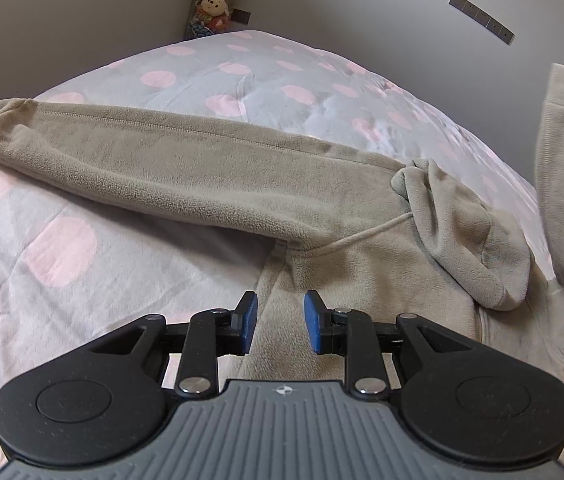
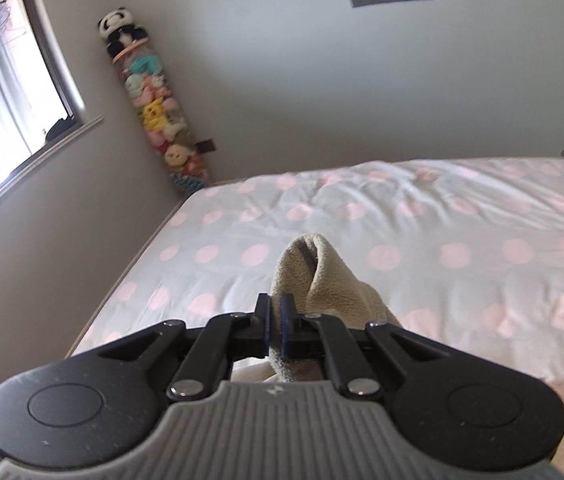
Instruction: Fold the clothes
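Left wrist view shows the beige hoodie (image 1: 342,248) spread on the spotted bed (image 1: 61,248), one sleeve (image 1: 153,160) stretched out leftward, hood (image 1: 466,232) bunched at right; the left tongs (image 1: 280,322) hover parted over its body, gripping nothing; right wrist view shows the right tongs (image 2: 276,326) clenched on a lifted fold of that hoodie (image 2: 314,276) above the bed (image 2: 462,240).

My right tool (image 2: 275,322) pinches a fold of beige fleece (image 2: 318,280), lifted above the dotted bed (image 2: 462,232). Plush toys (image 2: 153,112) hang stacked in the corner beside the window (image 2: 1,100).
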Motion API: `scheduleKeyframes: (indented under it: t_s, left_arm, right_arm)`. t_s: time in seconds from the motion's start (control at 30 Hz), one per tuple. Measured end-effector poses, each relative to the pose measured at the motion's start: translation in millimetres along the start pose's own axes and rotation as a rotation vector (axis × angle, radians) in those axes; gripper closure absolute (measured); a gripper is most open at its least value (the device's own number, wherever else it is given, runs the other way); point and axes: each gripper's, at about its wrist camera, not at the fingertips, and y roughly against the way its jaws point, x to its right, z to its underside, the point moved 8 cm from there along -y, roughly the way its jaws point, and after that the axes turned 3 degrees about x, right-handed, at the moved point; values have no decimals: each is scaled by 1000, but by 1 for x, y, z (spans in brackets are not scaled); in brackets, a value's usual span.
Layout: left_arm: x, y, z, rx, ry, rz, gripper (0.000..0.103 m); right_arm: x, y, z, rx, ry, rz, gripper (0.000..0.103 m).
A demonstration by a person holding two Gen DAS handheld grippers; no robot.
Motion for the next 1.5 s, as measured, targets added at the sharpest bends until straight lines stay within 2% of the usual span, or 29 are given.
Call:
scheduleKeyframes:
  t_s: [0.27,0.37,0.4,0.47,0.5,0.53,0.57,0.63,0.77,0.93,1.03,1.2,1.3,1.37,1.5]
  left_arm:
    - [-18,-18,-6,-18,-4,-6,80]
    - [-21,-21,-12,-22,-24,-16,80]
    - [-21,-22,-15,-20,-35,-20,80]
    - [-19,-21,-22,-12,-53,-20,80]
    - [-16,-20,-26,-5,-60,-14,80]
    - [-12,-19,-30,2,-67,-9,80]
    - [-9,-18,-34,9,-75,-3,80]
    - [4,-17,-43,23,-105,8,76]
    - [36,-19,-60,55,-169,53,64]
    - [78,-34,-73,52,-228,115,58]
    - [104,-52,-73,34,-286,136,55]
    - [138,-88,-70,-28,-342,178,51]
    - [147,-108,-75,-46,-319,170,51]
    - [150,-120,-79,-58,-294,166,50]
    - [160,-140,-84,-77,-267,143,50]
  right_arm:
    - [-50,-101,84,-190,28,-70,97]
    - [-56,-121,105,-237,52,-77,96]
    - [-56,-124,109,-248,51,-87,92]
    - [-56,-124,110,-250,41,-113,91]
    - [-55,-122,108,-247,42,-122,86]
    - [-55,-120,106,-244,44,-130,74]
    - [-54,-116,103,-235,49,-136,70]
    - [-49,-104,98,-216,63,-145,68]
    - [-10,-69,94,-191,68,-125,68]
    - [76,-19,108,-161,67,-33,65]
    - [135,14,125,-137,58,50,58]
    - [215,63,173,-111,86,195,55]
    - [236,82,215,-112,143,250,48]
    - [240,84,243,-126,188,266,48]
    - [240,64,281,-139,295,295,48]
